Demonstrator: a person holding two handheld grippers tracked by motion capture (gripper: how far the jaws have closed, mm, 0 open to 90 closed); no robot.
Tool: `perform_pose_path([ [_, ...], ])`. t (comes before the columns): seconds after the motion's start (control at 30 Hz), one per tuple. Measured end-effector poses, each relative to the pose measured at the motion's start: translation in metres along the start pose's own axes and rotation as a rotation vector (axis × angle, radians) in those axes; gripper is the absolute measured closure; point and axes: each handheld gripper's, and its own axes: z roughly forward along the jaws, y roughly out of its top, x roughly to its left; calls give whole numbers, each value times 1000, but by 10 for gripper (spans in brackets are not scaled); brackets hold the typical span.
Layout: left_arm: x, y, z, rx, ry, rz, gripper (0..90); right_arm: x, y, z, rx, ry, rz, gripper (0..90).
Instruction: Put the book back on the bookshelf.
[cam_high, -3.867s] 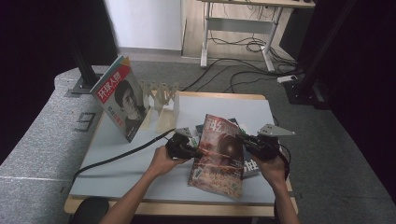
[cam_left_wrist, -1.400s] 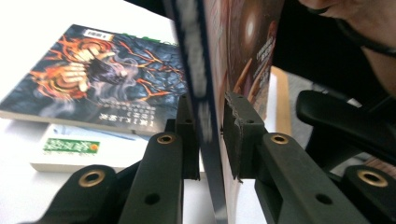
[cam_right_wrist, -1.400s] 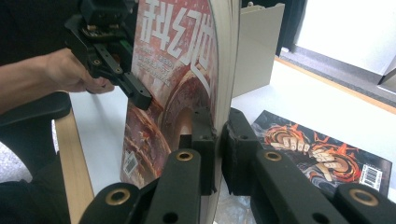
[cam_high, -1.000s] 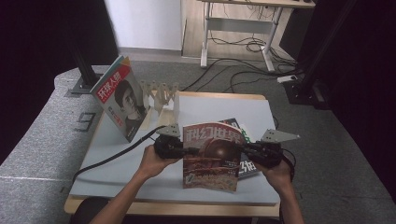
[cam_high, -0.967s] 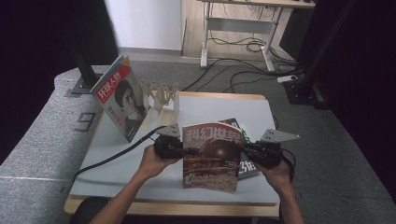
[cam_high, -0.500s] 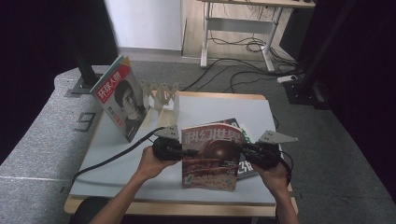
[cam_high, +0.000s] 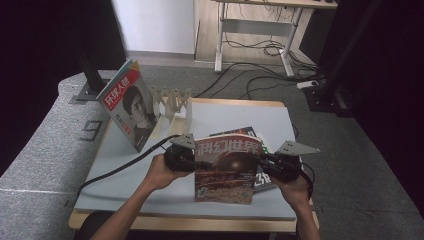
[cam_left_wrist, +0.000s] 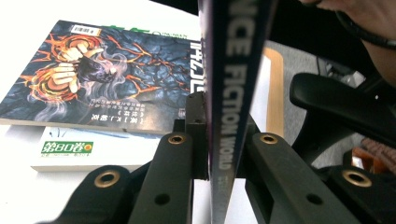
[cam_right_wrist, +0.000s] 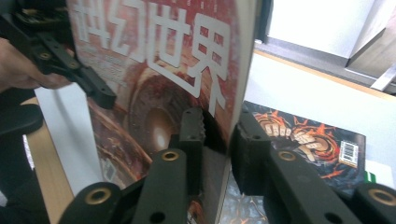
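Note:
A magazine (cam_high: 227, 167) with a red-brown planet cover stands upright between my two grippers, above the table's front half. My left gripper (cam_high: 200, 164) is shut on its spine (cam_left_wrist: 229, 116), one pad pressing each side, in the left gripper view (cam_left_wrist: 223, 135). My right gripper (cam_high: 260, 162) is at the opposite edge. Its jaws have just been opening, and in the right gripper view (cam_right_wrist: 217, 128) the cover (cam_right_wrist: 154, 93) passes between the pads with a dark gap at the left pad.
A dark book with fiery fists (cam_left_wrist: 107, 74) lies on a white book (cam_left_wrist: 70, 149) behind the held magazine, on the light table (cam_high: 225, 115). A portrait magazine (cam_high: 127, 107) stands in a wooden rack (cam_high: 172, 100) at the back left. Cables trail off left.
The magazine, tilted several seconds ago, now stands upright and square to the camera. Within the last second both hands and the magazine shifted only slightly.

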Motion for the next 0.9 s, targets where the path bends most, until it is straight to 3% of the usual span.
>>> perform_pose_path([
  [0.23,-3,-1,0,-12,-9,-3,838,-2,-5,-2,-1,-2,-6,664],
  [0.43,-3,-4,-1,-32,-4,-11,839,-5,-11,-8,8,-18,-4,537],
  [0.57,-4,-6,-2,-44,9,-14,841,-9,-18,-11,30,-70,13,435],
  [0.9,-3,-5,-11,-60,37,-34,842,-25,-41,-9,122,-193,41,299],
])
